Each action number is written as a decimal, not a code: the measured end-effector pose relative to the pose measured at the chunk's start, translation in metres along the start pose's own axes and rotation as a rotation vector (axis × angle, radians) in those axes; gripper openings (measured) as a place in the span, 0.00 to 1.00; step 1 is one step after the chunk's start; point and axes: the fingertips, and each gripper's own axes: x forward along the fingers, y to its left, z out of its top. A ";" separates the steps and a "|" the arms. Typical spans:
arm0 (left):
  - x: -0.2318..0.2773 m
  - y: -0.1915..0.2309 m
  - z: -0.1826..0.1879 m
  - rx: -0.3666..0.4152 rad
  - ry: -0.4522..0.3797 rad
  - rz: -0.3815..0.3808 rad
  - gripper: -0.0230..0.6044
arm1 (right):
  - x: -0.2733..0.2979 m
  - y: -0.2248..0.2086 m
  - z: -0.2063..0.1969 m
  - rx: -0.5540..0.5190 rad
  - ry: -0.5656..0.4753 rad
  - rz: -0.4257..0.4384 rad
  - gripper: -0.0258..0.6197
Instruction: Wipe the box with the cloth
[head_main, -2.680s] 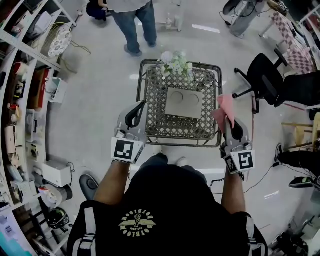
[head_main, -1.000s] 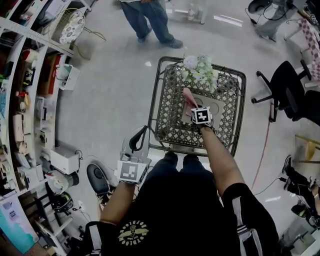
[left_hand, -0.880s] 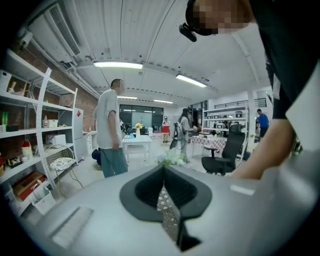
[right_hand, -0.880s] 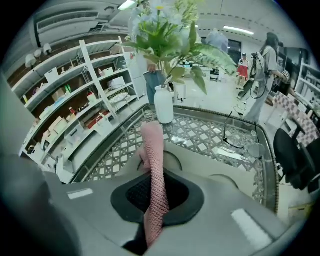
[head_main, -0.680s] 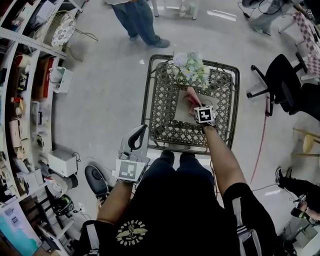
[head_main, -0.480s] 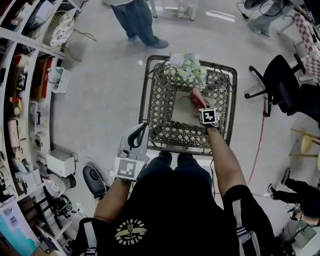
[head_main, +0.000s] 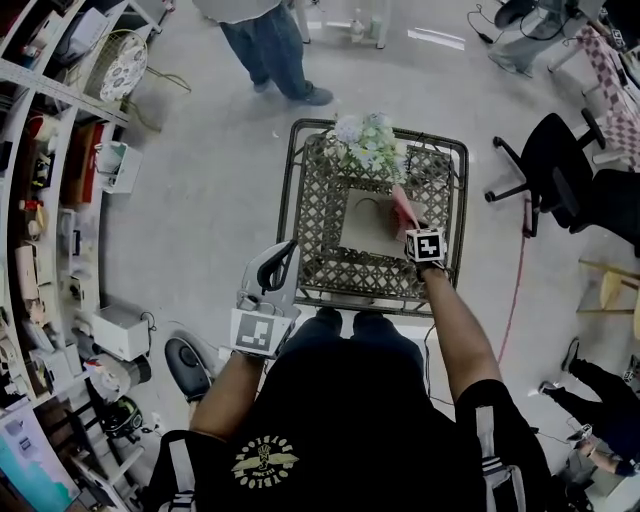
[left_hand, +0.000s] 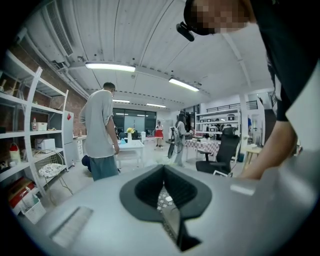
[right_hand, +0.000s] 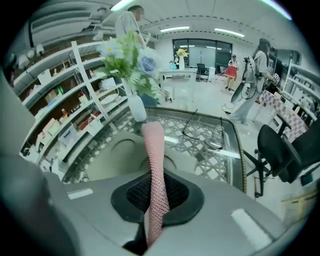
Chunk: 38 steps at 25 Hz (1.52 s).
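Downward head view and right gripper view share the box (head_main: 365, 230).

Lattice-patterned glass table (head_main: 313, 200) with a flat box (head_main: 362, 226), vase of flowers (head_main: 366, 146) and eyeglasses (right_hand: 214, 141) on top

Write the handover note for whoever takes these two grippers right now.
Left gripper: jaws shut, empty, held off the near left corner of the table.
Right gripper: jaws shut on the pink cloth, at the right edge of the box.
The box lies flat mid-table, and the flowers stand behind it.
Done: the cloth is at the box. How much is wiped cannot be told.
Left: probably sweep the cloth across the box top, clear of the flowers.
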 end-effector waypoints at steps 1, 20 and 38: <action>-0.001 0.001 0.001 -0.001 -0.002 0.003 0.04 | -0.007 0.019 0.008 0.018 -0.029 0.050 0.06; -0.052 0.035 -0.005 0.039 0.021 0.077 0.04 | 0.035 0.125 -0.025 -0.056 0.071 0.134 0.06; -0.026 0.005 0.029 0.078 -0.046 0.014 0.04 | 0.005 0.006 -0.074 -0.002 0.090 -0.058 0.06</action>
